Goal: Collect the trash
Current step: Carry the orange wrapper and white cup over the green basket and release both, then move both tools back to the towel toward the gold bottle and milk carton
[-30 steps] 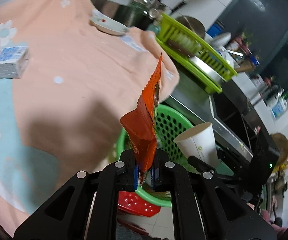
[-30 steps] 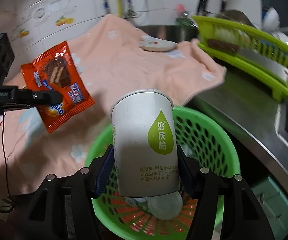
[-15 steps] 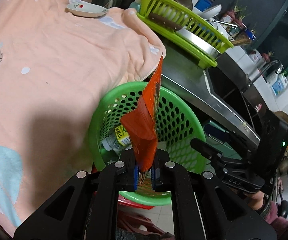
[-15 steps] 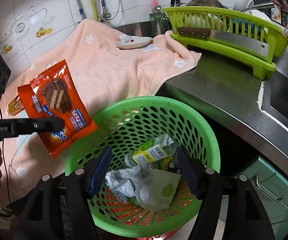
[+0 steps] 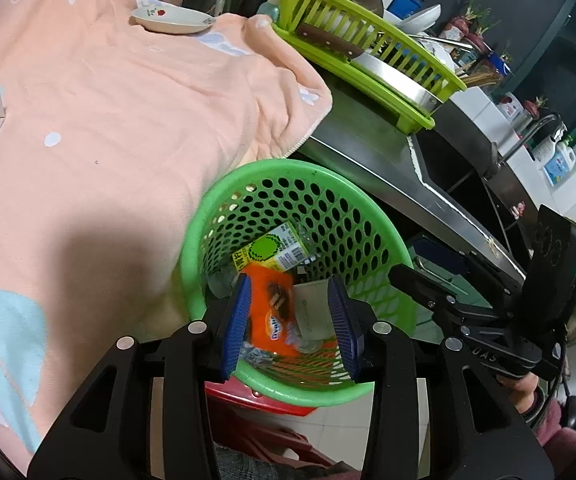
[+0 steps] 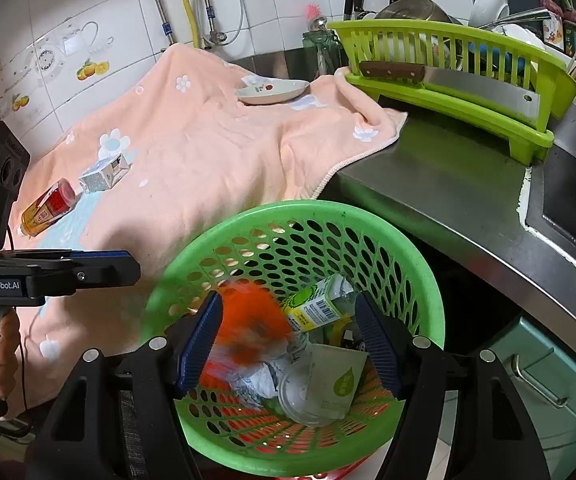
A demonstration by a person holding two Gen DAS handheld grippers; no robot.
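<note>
The orange snack wrapper (image 5: pixel 269 312) lies crumpled in the green perforated basket (image 5: pixel 247 184) at the lower middle of the left wrist frame, showing a chocolate wafer picture and white lettering; in the right wrist frame it is a blurred orange smear. It lies beside a paper cup (image 6: pixel 328 384), a yellow-green drink carton (image 6: pixel 320 306) and crumpled paper. The left claw (image 5: pixel 292 320) is opening above the basket, gripping nothing. The right claw (image 6: pixel 288 340) stands apart, empty. A small carton (image 6: pixel 103 174) and a bottle (image 6: pixel 47 208) lie on the peach cloth (image 6: pixel 207 152) at left.
</note>
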